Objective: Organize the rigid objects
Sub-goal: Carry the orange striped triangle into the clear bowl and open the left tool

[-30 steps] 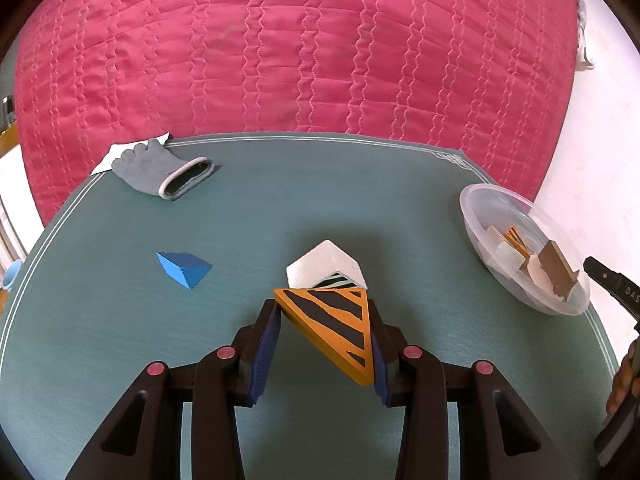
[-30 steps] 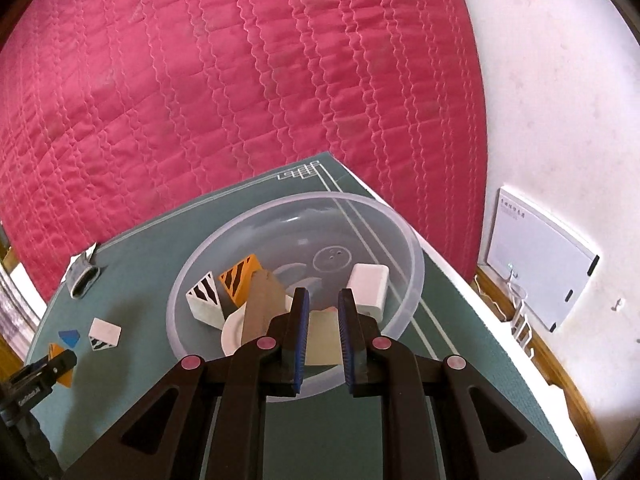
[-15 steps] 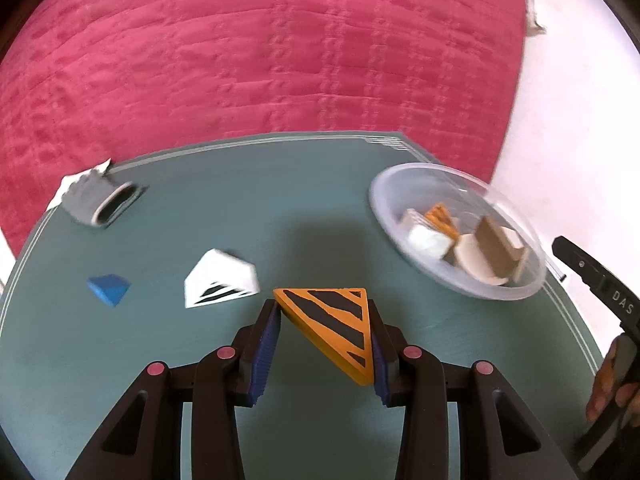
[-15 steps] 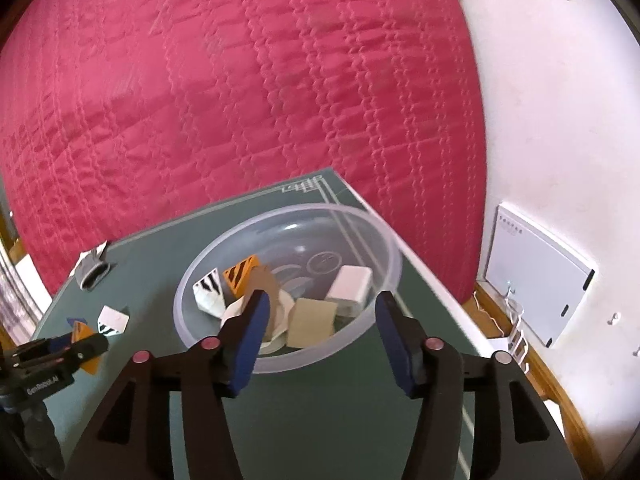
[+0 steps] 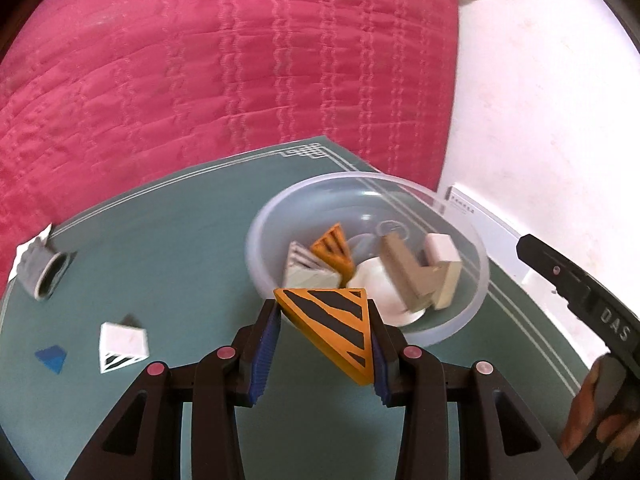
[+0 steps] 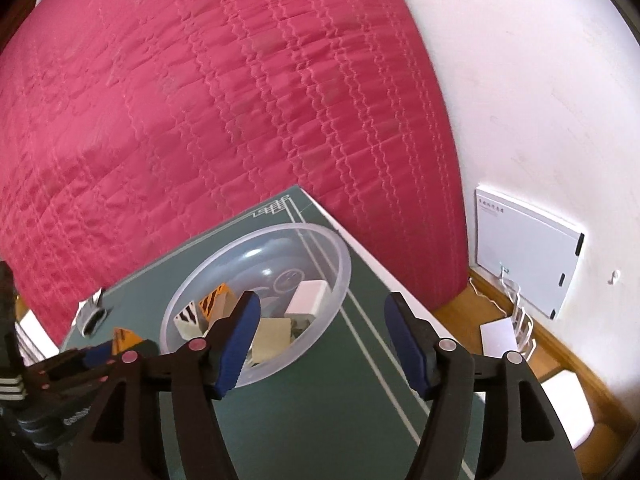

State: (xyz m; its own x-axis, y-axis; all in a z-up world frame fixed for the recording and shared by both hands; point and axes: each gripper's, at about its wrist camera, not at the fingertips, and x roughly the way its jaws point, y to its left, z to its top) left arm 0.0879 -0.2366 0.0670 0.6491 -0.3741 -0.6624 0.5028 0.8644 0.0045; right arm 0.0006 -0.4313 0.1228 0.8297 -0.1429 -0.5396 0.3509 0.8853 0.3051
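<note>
Gripping striped wedge [image 5: 334, 326], left gripper [image 5: 324, 344] near bowl [image 5: 478, 292]; right gripper [image 6: 322, 344] spread.

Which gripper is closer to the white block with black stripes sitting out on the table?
Left. The left gripper, holding the orange striped wedge, is just right of the white block. The right gripper sits open past the bowl, farther away.

Only readable lettering I can spot is "DAS" in pale letters on the black body of the right gripper [image 5: 576, 292], off to the right of the clear bowl [image 5: 476, 248]. The white wall panel [image 6: 524, 256] beyond that bowl has a line of print, too tiny to read.
</note>
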